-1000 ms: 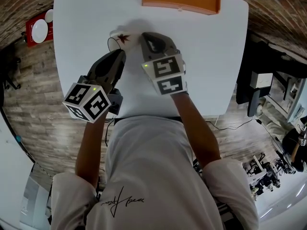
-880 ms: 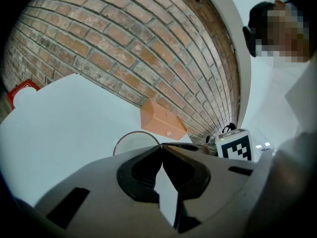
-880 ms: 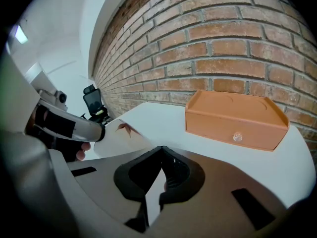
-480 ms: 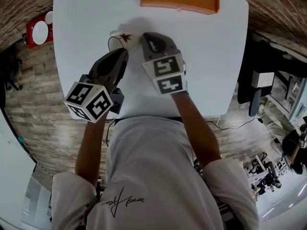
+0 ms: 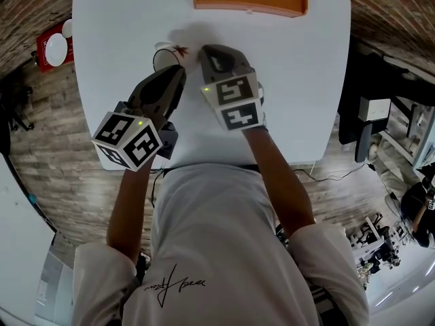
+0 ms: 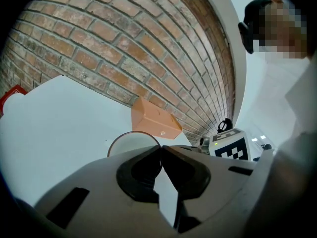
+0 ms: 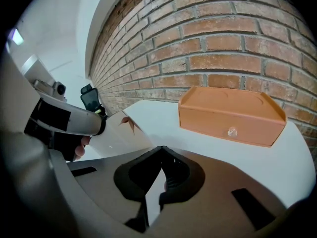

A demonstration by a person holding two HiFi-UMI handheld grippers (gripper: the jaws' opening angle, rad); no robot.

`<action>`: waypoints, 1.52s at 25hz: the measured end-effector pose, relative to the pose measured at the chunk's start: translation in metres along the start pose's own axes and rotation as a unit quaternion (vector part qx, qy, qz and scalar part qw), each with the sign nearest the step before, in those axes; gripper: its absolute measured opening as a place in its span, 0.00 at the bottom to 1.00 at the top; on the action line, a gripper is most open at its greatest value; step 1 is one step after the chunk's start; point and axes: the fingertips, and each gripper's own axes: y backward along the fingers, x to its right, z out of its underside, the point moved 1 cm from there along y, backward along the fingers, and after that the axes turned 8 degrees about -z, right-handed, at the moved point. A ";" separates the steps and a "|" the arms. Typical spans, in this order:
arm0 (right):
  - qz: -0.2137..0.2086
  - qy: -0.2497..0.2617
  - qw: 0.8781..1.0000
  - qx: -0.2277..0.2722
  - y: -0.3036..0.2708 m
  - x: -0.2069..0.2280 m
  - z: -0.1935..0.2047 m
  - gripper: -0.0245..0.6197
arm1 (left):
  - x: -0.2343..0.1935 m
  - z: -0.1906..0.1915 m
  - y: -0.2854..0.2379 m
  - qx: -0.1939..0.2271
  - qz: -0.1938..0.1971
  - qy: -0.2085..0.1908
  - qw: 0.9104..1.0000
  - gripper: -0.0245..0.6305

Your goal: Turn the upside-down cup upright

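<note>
White table (image 5: 306, 80): white cup with red leaf (image 5: 165, 56) sideways, 11 o'clock, half done, not yet upright; left gripper (image 6: 159, 148), right gripper (image 7: 161, 149) jaws pressed together.

The left gripper (image 5: 178, 72) and right gripper (image 5: 204, 50) are grey moulded shells with black pads (image 6: 138, 170) inside the jaws. Behind each sits a white cube (image 5: 234, 102) with black square markers. The person wears a white short-sleeved shirt (image 5: 211, 250) with black script.
</note>
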 end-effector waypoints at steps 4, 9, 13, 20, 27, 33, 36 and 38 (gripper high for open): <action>-0.003 -0.001 1.000 -0.001 0.000 0.002 0.001 0.07 | 0.003 -0.003 -0.005 -0.006 0.003 -0.005 1.000 0.06; -0.003 -0.003 1.000 -0.003 -0.001 0.005 0.002 0.07 | 0.006 -0.004 -0.010 -0.012 0.007 -0.011 1.000 0.06; -0.006 -0.004 1.000 -0.004 0.000 0.005 0.004 0.07 | 0.008 -0.005 -0.013 -0.014 0.008 -0.017 1.000 0.06; -0.001 -0.004 1.000 -0.011 0.002 0.008 0.009 0.07 | 0.015 -0.001 -0.019 -0.027 0.015 -0.026 0.999 0.07; 0.004 0.002 1.000 -0.014 0.005 0.010 0.013 0.07 | 0.021 0.000 -0.026 -0.039 0.006 -0.046 0.998 0.07; 0.014 0.029 0.999 -0.020 0.004 0.011 0.014 0.07 | 0.022 -0.005 -0.030 -0.039 -0.004 -0.060 0.997 0.07; 0.014 0.024 0.999 -0.019 0.005 0.012 0.016 0.07 | 0.025 -0.009 -0.031 -0.032 0.000 -0.055 0.998 0.07; 0.015 0.022 0.999 -0.021 0.005 0.015 0.017 0.07 | 0.025 -0.011 -0.033 -0.030 0.001 -0.053 0.998 0.06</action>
